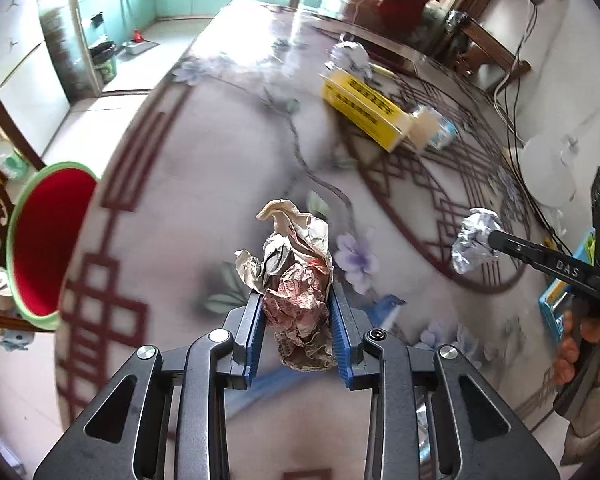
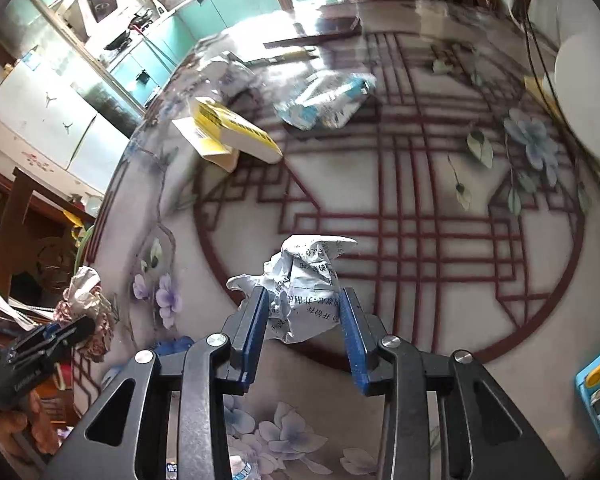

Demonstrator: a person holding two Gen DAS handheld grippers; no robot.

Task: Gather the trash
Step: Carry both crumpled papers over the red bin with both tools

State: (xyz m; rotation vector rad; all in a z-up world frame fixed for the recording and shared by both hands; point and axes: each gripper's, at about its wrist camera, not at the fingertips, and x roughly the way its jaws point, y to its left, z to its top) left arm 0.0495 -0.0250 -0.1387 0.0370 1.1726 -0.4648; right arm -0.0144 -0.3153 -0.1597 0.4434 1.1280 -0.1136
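Observation:
My left gripper (image 1: 297, 296) is shut on a crumpled brown and pink paper wad (image 1: 296, 280) and holds it above the patterned table (image 1: 180, 208). A red bin with a green rim (image 1: 46, 240) stands just off the table's left edge. My right gripper (image 2: 304, 296) is shut on a crumpled white printed paper ball (image 2: 304, 280). That ball (image 1: 474, 238) and the right gripper also show at the right of the left wrist view. The left gripper with its wad (image 2: 88, 308) shows at the lower left of the right wrist view.
On the far table lie a yellow carton (image 1: 364, 110), a crumpled white paper (image 1: 350, 56) and a crushed blue and white wrapper (image 2: 324, 98). A blue and yellow item (image 2: 598, 380) sits at the right edge. Cables and a white fan base (image 1: 548, 172) are to the right.

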